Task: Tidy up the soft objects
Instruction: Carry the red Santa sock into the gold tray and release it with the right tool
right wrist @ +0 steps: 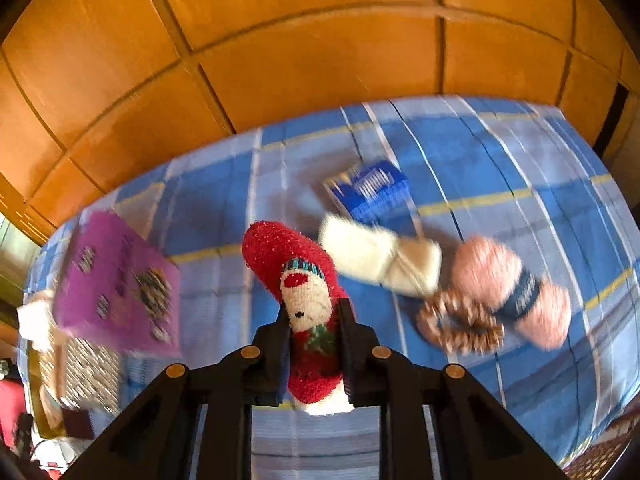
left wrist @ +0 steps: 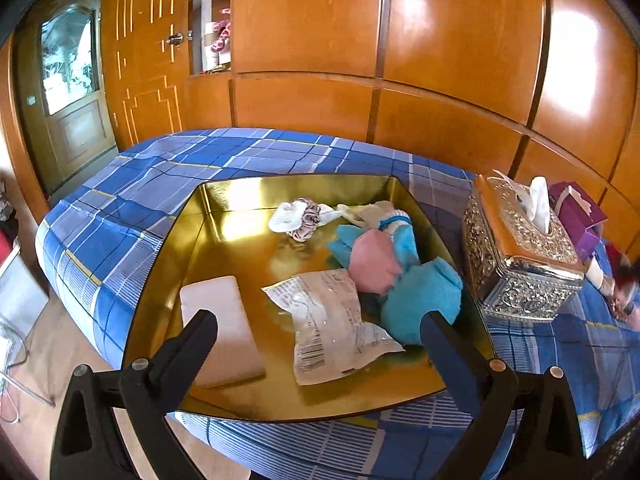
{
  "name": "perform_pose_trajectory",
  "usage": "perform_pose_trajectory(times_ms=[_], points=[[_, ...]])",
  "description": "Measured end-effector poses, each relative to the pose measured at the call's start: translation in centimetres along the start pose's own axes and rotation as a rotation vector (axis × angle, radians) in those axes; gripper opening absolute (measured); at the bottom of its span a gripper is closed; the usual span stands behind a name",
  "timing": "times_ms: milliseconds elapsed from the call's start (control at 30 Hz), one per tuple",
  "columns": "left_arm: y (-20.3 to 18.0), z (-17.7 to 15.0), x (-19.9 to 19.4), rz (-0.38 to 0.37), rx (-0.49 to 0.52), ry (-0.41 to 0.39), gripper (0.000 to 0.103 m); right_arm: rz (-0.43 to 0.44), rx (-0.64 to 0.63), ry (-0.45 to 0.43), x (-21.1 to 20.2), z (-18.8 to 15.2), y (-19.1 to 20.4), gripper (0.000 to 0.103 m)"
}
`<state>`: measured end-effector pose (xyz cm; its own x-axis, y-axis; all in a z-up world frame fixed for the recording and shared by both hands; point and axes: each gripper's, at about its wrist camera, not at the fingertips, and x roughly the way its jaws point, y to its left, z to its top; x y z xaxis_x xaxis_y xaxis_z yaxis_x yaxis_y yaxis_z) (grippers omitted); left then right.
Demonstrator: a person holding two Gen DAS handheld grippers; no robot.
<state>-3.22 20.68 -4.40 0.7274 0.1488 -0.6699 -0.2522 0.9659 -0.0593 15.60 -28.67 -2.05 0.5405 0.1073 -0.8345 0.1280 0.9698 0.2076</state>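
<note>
While the right gripper (right wrist: 314, 354) pinches the red fuzzy sock (right wrist: 298, 280) mid-length, it looks light and floppy; left gripper (left wrist: 320, 330) gapes wide, empty

Both views are brightly lit – strong glare is noted on the wooden panels (left wrist: 568, 60) and the gold tray (left wrist: 240, 224). Fisheye bowing and dark corners are recorded at all edges; the right wrist view is smeared by motion blur.

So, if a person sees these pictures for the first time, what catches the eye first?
Probably the red fuzzy sock with a snowman face, pinched in the right tool above the blue checked bedspread. Next, the shiny gold tray on the bed, holding turquoise and pink socks, with an ornate silver tissue box just right of it.
</note>
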Motion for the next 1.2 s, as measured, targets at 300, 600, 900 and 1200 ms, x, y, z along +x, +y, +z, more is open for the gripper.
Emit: perform_pose_trajectory(times_ms=[300, 600, 900, 1200], points=[[-0.7, 0.0, -0.5, -0.014, 0.031, -0.018, 0.102, 0.031, -0.076, -0.086, -1.9, 10.0, 7.7, 0.019], [0.0, -0.1, -0.6, -0.011, 0.022, -0.005, 0.102, 0.363, -0.464, -0.136, -5.9, 8.5, 25.7, 0.019], [5.1, 0.2, -1.4, 0.074, -0.074, -0.021, 0.102, 0.659, -0.905, 0.082, -3.7, -7.2, 38.7, 0.019], [8.3, -0.2, -1.0, 0.116, -0.181, -0.021, 0.102, 0.495, -1.051, 0.142, 3.3, -14.7, 45.6, 0.02]])
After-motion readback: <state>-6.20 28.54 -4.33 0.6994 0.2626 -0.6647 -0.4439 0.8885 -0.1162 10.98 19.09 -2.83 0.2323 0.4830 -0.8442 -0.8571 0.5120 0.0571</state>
